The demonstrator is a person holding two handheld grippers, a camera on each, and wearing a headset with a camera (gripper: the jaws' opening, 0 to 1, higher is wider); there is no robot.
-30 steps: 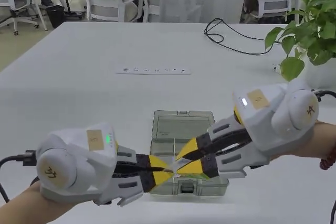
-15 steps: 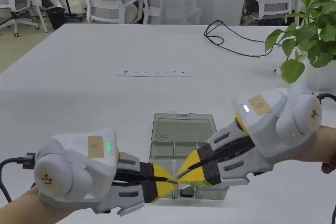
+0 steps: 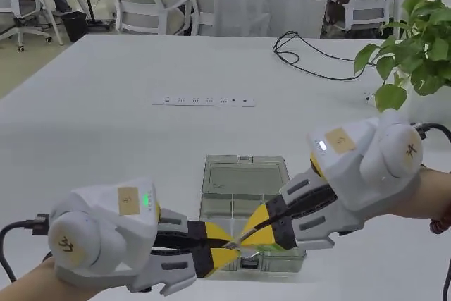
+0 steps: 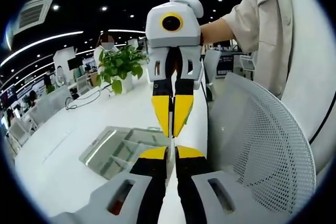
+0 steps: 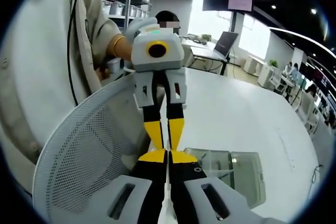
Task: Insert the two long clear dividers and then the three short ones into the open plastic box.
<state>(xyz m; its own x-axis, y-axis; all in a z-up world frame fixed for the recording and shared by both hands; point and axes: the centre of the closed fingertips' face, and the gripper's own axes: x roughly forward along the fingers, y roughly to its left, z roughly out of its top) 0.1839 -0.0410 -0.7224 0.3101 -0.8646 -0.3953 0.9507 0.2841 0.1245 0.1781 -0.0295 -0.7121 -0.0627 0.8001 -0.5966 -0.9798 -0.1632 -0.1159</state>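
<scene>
While the piece hangs between your hands, your left gripper (image 3: 231, 246), white with yellow-and-black jaws, is pinched tight on one end of a thin clear plastic divider (image 4: 169, 157). I can't tell if it's a long or a short one. It sits just over the near edge of the open clear plastic box (image 3: 246, 173). The right gripper (image 3: 245, 236) is clamped on the other end. Next move, I'd say: line it up with the slots and press straight down. The tan stickers (image 3: 128, 201) are unreadable.

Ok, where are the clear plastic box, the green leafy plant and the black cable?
clear plastic box (image 3: 245, 162), head view, on its far rim.
green leafy plant (image 3: 392, 94), head view, on a low leaf.
black cable (image 3: 275, 49), head view, on its loop's left bend.
</scene>
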